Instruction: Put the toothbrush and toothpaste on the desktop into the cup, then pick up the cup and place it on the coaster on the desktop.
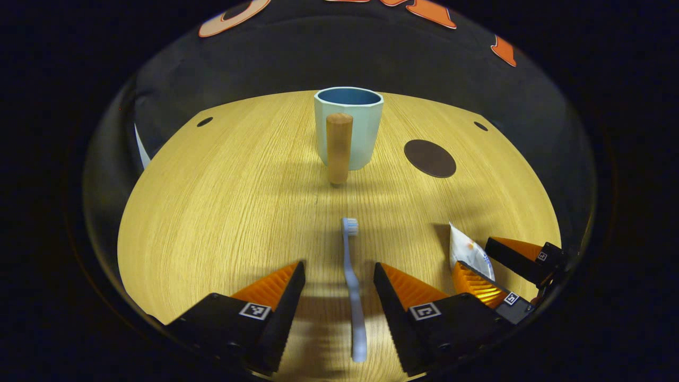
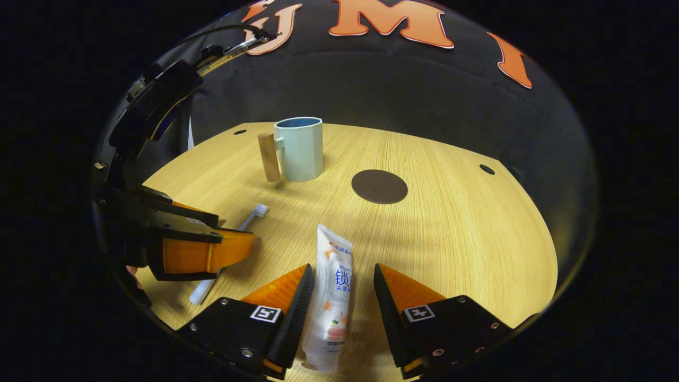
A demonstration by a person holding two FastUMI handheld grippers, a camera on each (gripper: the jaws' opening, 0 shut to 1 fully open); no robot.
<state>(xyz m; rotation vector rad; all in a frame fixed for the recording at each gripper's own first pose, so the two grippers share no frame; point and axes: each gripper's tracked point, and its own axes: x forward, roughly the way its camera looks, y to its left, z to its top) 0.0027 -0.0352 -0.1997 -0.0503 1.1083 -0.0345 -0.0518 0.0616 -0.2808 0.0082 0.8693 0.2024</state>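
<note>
— What's on the wooden desktop now?

— A pale blue cup with a wooden handle stands empty at the back, with a dark round coaster bare near it. Nothing seems done yet.

— And the grippers?

— The left gripper hangs with its fingers spread wide either side of the toothbrush, which lies flat. The right gripper does likewise around the toothpaste tube, not pressing it. Both items must go in, then the cup onto the coaster.

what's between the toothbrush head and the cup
Only bare wooden desktop. In the left gripper view, the pale blue toothbrush points at the light blue cup's wooden handle, with nothing lying between.
</note>
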